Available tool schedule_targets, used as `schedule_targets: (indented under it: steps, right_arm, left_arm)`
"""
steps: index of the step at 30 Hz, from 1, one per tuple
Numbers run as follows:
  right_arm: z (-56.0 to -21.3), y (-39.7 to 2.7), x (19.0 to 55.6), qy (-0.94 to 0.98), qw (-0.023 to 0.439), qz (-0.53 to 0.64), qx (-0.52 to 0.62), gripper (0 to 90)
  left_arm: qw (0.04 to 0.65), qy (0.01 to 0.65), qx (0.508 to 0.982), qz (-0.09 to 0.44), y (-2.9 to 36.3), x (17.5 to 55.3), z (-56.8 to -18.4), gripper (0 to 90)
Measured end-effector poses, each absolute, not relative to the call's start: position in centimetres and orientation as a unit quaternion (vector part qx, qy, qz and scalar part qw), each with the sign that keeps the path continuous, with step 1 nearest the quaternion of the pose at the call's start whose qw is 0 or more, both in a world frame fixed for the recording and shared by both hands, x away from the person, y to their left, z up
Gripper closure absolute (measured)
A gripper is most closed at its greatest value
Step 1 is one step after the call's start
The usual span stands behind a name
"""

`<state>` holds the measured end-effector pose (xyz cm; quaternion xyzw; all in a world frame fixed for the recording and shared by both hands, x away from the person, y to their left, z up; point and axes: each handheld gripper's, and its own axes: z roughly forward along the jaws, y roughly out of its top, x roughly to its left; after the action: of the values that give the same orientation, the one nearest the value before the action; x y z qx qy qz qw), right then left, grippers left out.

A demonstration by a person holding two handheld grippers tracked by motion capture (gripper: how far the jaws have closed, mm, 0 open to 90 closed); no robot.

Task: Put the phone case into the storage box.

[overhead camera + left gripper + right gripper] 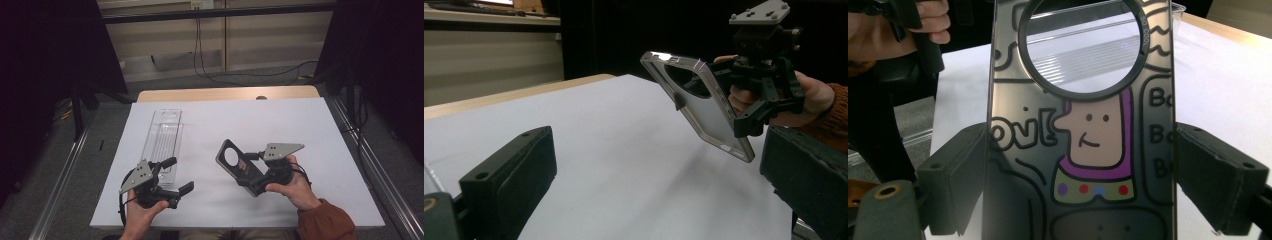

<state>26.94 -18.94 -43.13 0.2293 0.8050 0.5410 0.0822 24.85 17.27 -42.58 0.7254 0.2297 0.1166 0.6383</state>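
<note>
On the white table cover (280, 125), seen from the high view, the right gripper (248, 167) pinches a dark phone case (236, 162) by its long edges and holds it tilted above the sheet, its round camera cut-out toward the far left. The left gripper (181, 175) sits near the front left with its jaws spread wide and nothing between them, its far jaw over the near end of a clear plastic tray (162, 135) that lies lengthwise on the cover. From the left gripper view, the two black jaws stand far apart at the bottom, and beyond them the phone case (704, 102) hangs slanted in the air, clear-rimmed, clamped by the right gripper (744, 95) with a hand behind it. From the right gripper view, the phone case (1083, 150) stands upright between both pads, printed with a cartoon face in a purple hood, coloured dots, outlined lettering and a large black-ringed circular hole; the tray's ribs show through that hole.
</note>
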Motion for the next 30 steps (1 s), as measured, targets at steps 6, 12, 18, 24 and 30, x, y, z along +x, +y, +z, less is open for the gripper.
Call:
schedule_targets:
  steps: [6,12,18,24,30]
  right_arm:
    - [-43.0,-18.9,26.9,0.802,0.080,0.549,0.223,12.1]
    - [-42.8,-18.9,26.8,0.801,0.080,0.552,0.218,12.1]
    - [-42.6,-18.8,26.8,0.800,0.081,0.556,0.211,12.1]
    - [-42.3,-18.7,26.7,0.800,0.082,0.559,0.202,12.1]
    - [-42.3,-18.8,26.8,0.799,0.081,0.563,0.197,12.1]
  left_arm:
    - [0.641,0.210,0.731,0.101,16.3,25.4,-42.3,1.5]
    - [0.651,0.201,0.727,0.085,15.1,25.6,-41.9,1.6]
    - [0.656,0.183,0.728,0.075,14.1,25.9,-41.6,1.8]
    - [0.664,0.170,0.725,0.065,13.1,26.3,-41.2,1.7]
    - [0.662,0.156,0.730,0.065,12.1,26.9,-40.5,1.2]
